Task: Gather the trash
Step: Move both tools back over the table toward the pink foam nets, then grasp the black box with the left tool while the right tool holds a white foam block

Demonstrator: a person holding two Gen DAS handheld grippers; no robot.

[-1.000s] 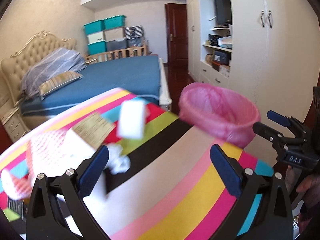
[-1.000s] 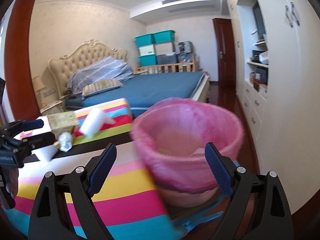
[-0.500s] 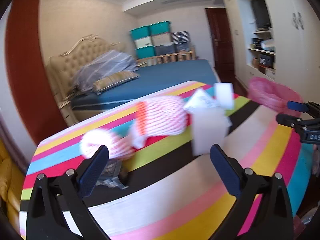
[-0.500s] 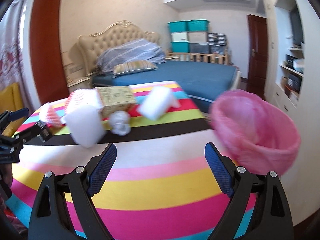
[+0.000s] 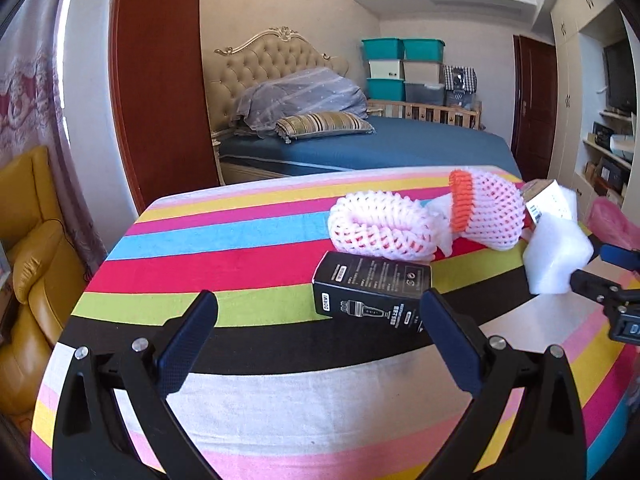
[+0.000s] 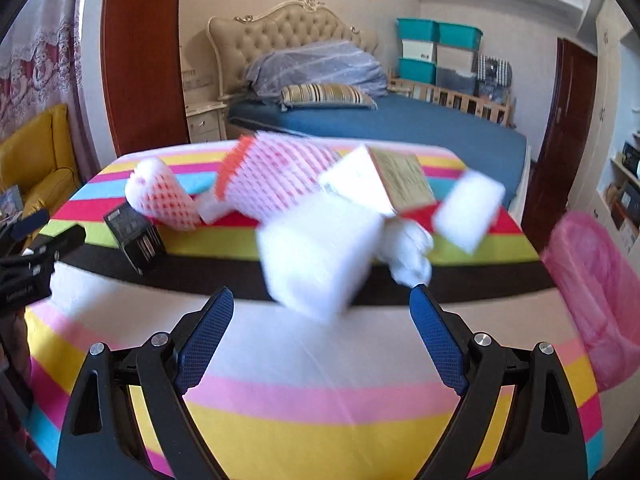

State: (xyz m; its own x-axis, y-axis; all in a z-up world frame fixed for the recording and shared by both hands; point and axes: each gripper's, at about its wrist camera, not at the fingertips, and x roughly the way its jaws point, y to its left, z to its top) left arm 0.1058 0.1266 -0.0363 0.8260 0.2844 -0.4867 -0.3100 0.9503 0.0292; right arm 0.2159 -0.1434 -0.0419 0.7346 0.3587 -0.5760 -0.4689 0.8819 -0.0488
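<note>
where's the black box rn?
Left wrist view: black box lies on the striped tablecloth, right of centre, just in front of the foam fruit nets. Right wrist view shows it far left.

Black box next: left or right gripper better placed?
Left, probably. The black box lies just ahead of the left gripper, whose jaws are open and empty. From the right gripper, also open, the box sits far off to the side, with the white foam block directly ahead instead.
</note>
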